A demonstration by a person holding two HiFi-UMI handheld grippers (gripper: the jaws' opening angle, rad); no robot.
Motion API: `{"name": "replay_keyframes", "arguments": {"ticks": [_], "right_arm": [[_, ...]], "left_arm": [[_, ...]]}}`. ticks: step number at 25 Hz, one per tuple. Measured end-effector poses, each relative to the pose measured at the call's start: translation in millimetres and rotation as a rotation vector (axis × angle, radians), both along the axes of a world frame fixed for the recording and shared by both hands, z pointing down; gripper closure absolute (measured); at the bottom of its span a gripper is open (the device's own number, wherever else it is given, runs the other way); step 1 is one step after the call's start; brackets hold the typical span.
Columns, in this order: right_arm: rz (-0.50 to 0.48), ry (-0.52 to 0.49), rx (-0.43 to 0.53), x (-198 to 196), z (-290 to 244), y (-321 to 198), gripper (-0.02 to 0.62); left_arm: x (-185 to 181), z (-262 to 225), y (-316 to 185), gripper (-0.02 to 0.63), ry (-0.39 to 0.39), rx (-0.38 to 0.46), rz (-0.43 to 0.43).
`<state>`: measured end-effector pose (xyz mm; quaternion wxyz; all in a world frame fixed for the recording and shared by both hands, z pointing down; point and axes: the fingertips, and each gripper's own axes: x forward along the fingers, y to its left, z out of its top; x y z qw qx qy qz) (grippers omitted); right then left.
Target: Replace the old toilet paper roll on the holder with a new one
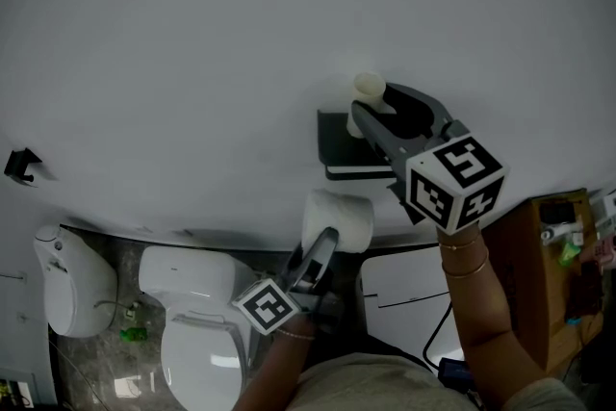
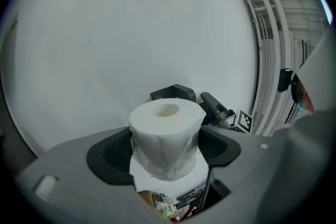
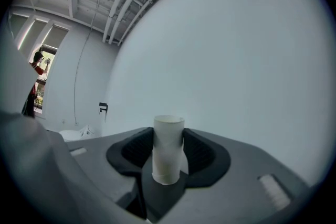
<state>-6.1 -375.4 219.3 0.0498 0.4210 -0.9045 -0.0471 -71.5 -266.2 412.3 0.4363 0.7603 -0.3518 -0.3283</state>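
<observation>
The left gripper (image 1: 325, 244) has its jaws closed on a full white toilet paper roll (image 2: 167, 136). Its dark ribbed pads (image 2: 113, 152) press on both sides of the soft wrapped paper, and a loose sheet hangs below. In the head view this roll sits low, between the white toilet (image 1: 197, 332) and the dark grey wall-mounted holder (image 1: 339, 144), and well clear of the holder. The right gripper (image 1: 373, 106) has its jaws narrowed onto a bare pale cardboard tube (image 3: 168, 149), which stands upright between the pads and touches both. In the head view the tube's end pokes out past the jaw tips, just above and to the right of the holder and close to the plain white wall (image 1: 241, 34). I cannot tell whether it still touches the holder.
</observation>
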Motion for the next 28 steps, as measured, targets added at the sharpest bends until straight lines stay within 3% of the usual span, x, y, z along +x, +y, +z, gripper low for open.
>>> {"name": "replay_keyframes", "arguments": {"ticks": [6, 18, 28], "right_arm": [[0.023, -0.046, 0.066, 8.1, -14.3, 10.5, 0.413], [0.140, -0.197, 0.193, 74.9, -45.2, 46.0, 0.414], [0.240, -0.301, 0.209, 124.1, -40.4, 62.9, 0.414]], "left_arm": [[-0.6, 3.8, -0.7, 0.229, 0.022, -0.020, 0.015], [31.1, 1.5, 7.8, 0.229, -0.001, -0.021, 0.083], [40.8, -1.0, 8.2, 0.229, -0.006, -0.019, 0.104]]}}
